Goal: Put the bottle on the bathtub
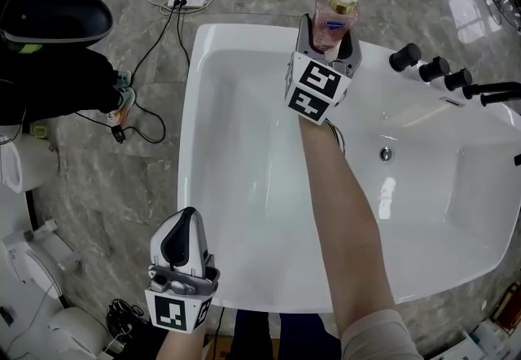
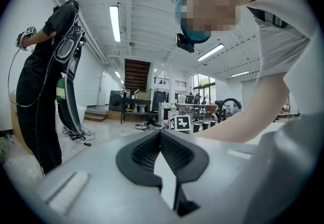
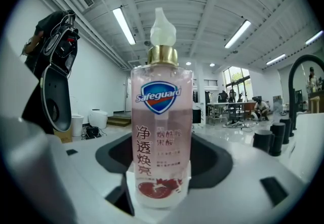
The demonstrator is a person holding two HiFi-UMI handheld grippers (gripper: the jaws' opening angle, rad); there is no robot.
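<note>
Right gripper view and head view were read together: the bottle (image 3: 161,132), a pink pump bottle, was pinched upright low on its body between the widely parted jaws of the right tool (image 3: 162,163), and it was carried at the far rim of the bathtub (image 1: 195,106). Whether its base was already resting on that rim could not be told. It was judged that the step would be done well if the bottle were kept vertical, lowered until its base was fully seated on the flat of the rim rather than on the rounded inner edge, and released only then, with the jaws drawn straight back so that the tall pump head was not tipped. The left tool (image 1: 186,228) was held with its jaws pressed together and nothing between them, over the near left corner of the tub, well apart from the work. A row of black knobs (image 1: 431,69) and a black spout (image 1: 492,92) were mounted further right along the same rim, near but not in the way. A power strip (image 1: 189,0) with cables (image 1: 155,49) was spread on the floor (image 1: 122,187) beyond the rim, and a person (image 1: 49,65) in black was standing at the left.
</note>
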